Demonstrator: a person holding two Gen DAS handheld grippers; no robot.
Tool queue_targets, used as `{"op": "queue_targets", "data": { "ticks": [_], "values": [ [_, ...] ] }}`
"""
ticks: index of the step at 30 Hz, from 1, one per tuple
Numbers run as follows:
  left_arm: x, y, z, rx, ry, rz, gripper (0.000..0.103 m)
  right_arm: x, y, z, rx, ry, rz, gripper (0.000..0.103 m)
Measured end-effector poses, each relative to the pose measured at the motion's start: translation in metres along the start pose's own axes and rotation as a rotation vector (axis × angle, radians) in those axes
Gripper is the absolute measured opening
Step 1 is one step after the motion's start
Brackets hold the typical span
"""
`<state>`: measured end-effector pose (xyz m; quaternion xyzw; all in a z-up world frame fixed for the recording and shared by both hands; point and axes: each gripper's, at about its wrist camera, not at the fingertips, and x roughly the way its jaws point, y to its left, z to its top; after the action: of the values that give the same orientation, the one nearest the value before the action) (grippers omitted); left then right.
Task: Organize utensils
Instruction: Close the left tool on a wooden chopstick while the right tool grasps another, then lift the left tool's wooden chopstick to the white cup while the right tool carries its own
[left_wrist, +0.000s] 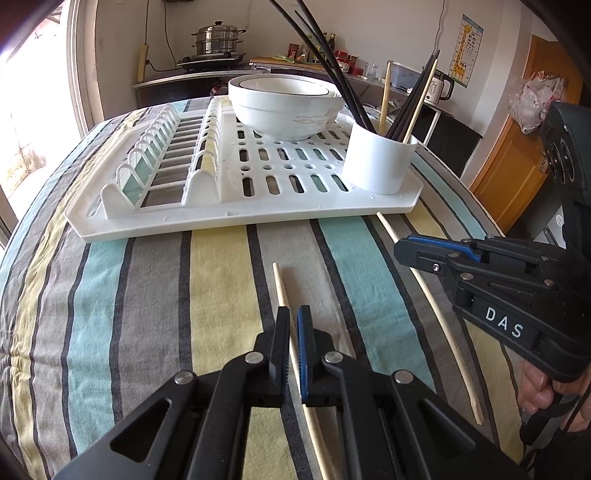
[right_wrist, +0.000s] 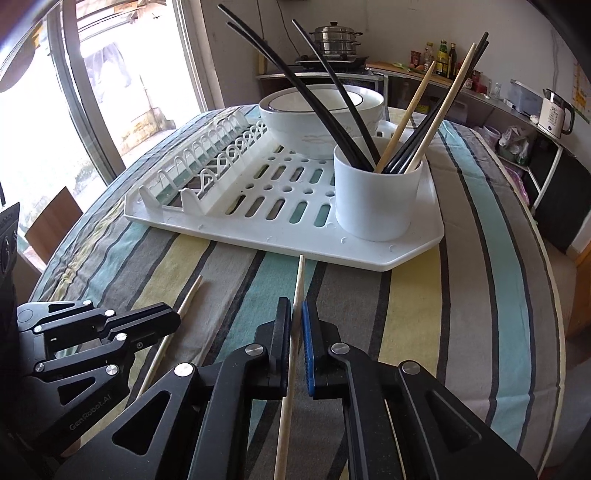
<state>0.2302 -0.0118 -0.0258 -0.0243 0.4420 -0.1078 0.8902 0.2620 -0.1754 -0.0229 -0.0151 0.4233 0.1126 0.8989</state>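
Two pale wooden chopsticks lie on the striped tablecloth in front of the white dish rack (left_wrist: 221, 218). My left gripper (left_wrist: 293, 314) is shut on one wooden chopstick (left_wrist: 279, 284), which runs between its pads. The right gripper (right_wrist: 295, 306) is shut on the other wooden chopstick (right_wrist: 300, 277), whose tip reaches the rack's front edge. Each gripper shows in the other's view: the right gripper (left_wrist: 400, 253) at the right, the left gripper (right_wrist: 173, 314) at the lower left. A white cup (right_wrist: 376, 199) on the rack's near right corner holds several black and wooden chopsticks.
Stacked white bowls (left_wrist: 284, 107) sit at the back of the rack, behind the cup (left_wrist: 376, 166). The plate slots (left_wrist: 162, 162) on the rack's left side hold nothing. A kitchen counter with a steamer pot (left_wrist: 218, 38) and a kettle (right_wrist: 556, 112) lies beyond the table.
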Motion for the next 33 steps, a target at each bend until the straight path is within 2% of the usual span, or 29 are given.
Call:
{"op": "queue_targets", "data": {
  "ticks": [6, 12, 17, 20, 22, 24, 25, 29, 33],
  "values": [
    [-0.024, -0.004, 0.009, 0.007, -0.056, -0.033, 0.003, -0.041, -0.001, 0.005, 0.013, -0.108, 0.021, 0.006],
    [-0.064, -0.007, 0.018, 0.013, -0.154, -0.066, 0.003, -0.084, -0.006, 0.005, 0.039, -0.221, 0.037, 0.006],
    [-0.088, -0.010, 0.021, 0.033, -0.210, -0.095, 0.003, -0.101, -0.009, 0.004, 0.046, -0.264, 0.040, 0.006],
    [-0.076, -0.006, 0.020, 0.023, -0.153, -0.108, 0.003, -0.101, -0.012, 0.003, 0.054, -0.264, 0.043, 0.006],
    [-0.058, -0.003, 0.018, 0.016, -0.109, -0.059, 0.007, -0.100, -0.013, 0.002, 0.058, -0.264, 0.044, 0.006],
    [-0.039, 0.002, 0.016, -0.010, -0.051, -0.038, 0.017, -0.100, -0.014, 0.002, 0.055, -0.264, 0.046, 0.006],
    [-0.029, 0.003, 0.015, -0.018, -0.022, -0.033, 0.018, -0.099, -0.014, 0.002, 0.054, -0.263, 0.047, 0.006],
    [0.003, 0.003, 0.013, -0.015, 0.060, 0.016, 0.019, -0.097, -0.012, 0.003, 0.048, -0.262, 0.052, 0.006],
    [0.021, 0.003, 0.014, -0.015, 0.094, 0.054, 0.019, -0.096, -0.013, 0.003, 0.044, -0.261, 0.055, 0.006]
  ]
}}
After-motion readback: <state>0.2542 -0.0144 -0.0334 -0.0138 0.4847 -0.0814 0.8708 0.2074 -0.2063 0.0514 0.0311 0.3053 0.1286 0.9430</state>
